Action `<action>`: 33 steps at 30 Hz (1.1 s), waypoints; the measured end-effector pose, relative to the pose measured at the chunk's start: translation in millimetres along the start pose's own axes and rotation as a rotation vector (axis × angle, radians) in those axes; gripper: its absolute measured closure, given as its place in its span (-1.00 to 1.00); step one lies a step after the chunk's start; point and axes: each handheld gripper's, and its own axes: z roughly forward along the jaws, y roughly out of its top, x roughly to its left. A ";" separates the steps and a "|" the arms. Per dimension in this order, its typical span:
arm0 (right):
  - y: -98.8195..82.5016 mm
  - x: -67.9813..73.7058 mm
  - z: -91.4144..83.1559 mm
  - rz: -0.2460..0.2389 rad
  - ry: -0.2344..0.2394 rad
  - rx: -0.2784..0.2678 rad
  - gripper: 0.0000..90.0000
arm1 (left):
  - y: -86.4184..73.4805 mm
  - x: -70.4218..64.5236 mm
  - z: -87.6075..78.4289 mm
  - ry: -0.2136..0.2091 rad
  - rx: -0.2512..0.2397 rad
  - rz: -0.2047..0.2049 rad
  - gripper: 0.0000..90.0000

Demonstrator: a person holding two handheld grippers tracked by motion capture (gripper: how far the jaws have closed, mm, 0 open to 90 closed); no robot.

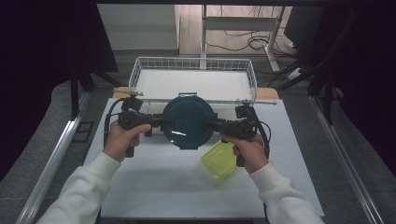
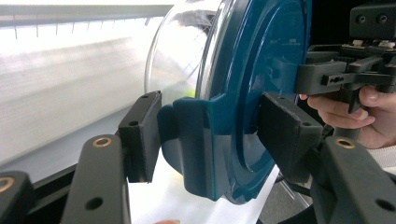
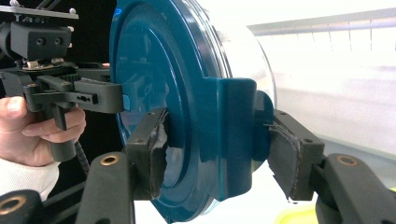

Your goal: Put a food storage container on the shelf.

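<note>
A round container with a dark teal lid and a clear bowl hangs between my two grippers, over the white table. My left gripper is shut on the teal latch on its left side; in the left gripper view the pads press that latch from both sides, with the lid just behind. My right gripper is shut on the opposite latch, and its worn pads squeeze the tab below the lid. Each gripper view shows the other hand beyond the container.
A yellow-green lidded box lies on the table just under my right hand. A white wire basket stands at the table's far edge, behind the container. Metal rails run along both sides of the table.
</note>
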 end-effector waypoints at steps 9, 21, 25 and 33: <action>13.2 -1.5 -0.9 -0.014 -0.006 0.007 -0.07 | 10.9 -0.1 1.2 0.002 -0.012 -0.002 -0.08; 33.9 -1.3 -0.6 -0.033 -0.018 0.002 -0.08 | 32.7 3.6 0.7 -0.006 -0.014 0.012 -0.08; 43.5 -0.7 -0.2 -0.035 -0.017 -0.006 -0.08 | 44.4 4.3 -1.2 -0.003 -0.016 0.016 -0.08; 66.2 -5.7 5.4 -0.024 0.001 -0.003 -0.08 | 69.6 6.5 -3.6 0.021 -0.003 0.027 -0.08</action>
